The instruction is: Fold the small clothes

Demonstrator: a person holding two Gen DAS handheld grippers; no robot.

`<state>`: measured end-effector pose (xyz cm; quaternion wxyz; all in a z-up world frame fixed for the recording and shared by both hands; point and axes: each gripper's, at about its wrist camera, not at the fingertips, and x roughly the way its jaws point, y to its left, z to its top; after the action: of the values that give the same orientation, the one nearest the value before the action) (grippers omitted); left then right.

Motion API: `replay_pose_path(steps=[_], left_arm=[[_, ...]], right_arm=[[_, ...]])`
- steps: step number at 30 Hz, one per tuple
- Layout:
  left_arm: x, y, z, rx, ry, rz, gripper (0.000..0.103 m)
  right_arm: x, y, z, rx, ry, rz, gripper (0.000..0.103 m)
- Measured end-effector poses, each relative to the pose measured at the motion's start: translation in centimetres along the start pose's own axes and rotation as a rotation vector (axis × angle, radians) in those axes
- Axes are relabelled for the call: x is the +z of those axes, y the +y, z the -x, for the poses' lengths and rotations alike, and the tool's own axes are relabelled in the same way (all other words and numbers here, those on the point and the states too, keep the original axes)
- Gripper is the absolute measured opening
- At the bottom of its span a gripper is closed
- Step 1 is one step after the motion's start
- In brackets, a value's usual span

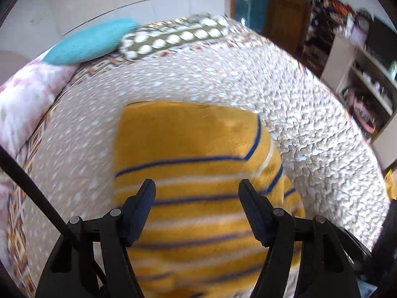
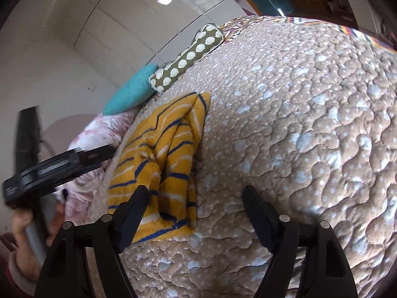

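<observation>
A small yellow garment with blue and white stripes [image 1: 193,149] lies folded on the beige quilted bedspread [image 1: 310,129]. My left gripper [image 1: 196,186] hovers over its near half, fingers spread, with nothing pinched between them. In the right wrist view the same garment [image 2: 171,149] lies left of centre in a bunched, layered fold. My right gripper [image 2: 194,191] stands open at its near right corner; the left fingertip [image 2: 140,193] overlaps the cloth's edge and the right one is over bare bedspread [image 2: 297,124]. The left gripper's black body [image 2: 62,161] and the hand holding it [image 2: 22,223] show at the left.
A teal pillow [image 1: 91,42] and an olive cushion with white spots [image 1: 173,37] lie at the bed's far edge by the white wall. A pink floral blanket [image 1: 22,99] is heaped at the left. Cluttered white shelves [image 1: 367,82] and a wooden door [image 1: 285,7] stand beyond the right side.
</observation>
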<state>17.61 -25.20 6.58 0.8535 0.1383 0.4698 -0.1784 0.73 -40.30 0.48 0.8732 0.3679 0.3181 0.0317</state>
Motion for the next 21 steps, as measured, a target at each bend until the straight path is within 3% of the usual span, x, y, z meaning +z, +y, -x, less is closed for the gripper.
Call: replay_pose_path(steps=[4,9,12,15,18,21], left_arm=[[2.5,-3.3,-4.3,0.098,0.069,-0.076,0.068],[4.8,-5.8,-7.1,0.209,0.046,-0.153,0.068],[6.0,-5.6,-7.9,0.184,0.054,-0.118,0.068],[5.8,-4.2,-6.3,0.106,0.022,-0.025,0.068],[3.8,-2.5,-2.9,0.021,-0.018,0.046,0.068],[0.9,-1.0,0.9,-0.015,-0.051,0.072,0.070]], right_arm=[[0.2,-0.7,0.2,0.021,-0.011,-0.039,0.076],[0.4,-0.4,-0.2,0.007,-0.013,-0.038,0.076],[0.5,-0.2,-0.5,0.009,-0.006,-0.033,0.077],[0.6,0.1,-0.8,0.009,-0.002,-0.021,0.078],[0.8,0.5,-1.3,0.003,0.001,-0.010,0.080],[0.9,0.6,-1.7,-0.002,0.003,-0.005,0.080]])
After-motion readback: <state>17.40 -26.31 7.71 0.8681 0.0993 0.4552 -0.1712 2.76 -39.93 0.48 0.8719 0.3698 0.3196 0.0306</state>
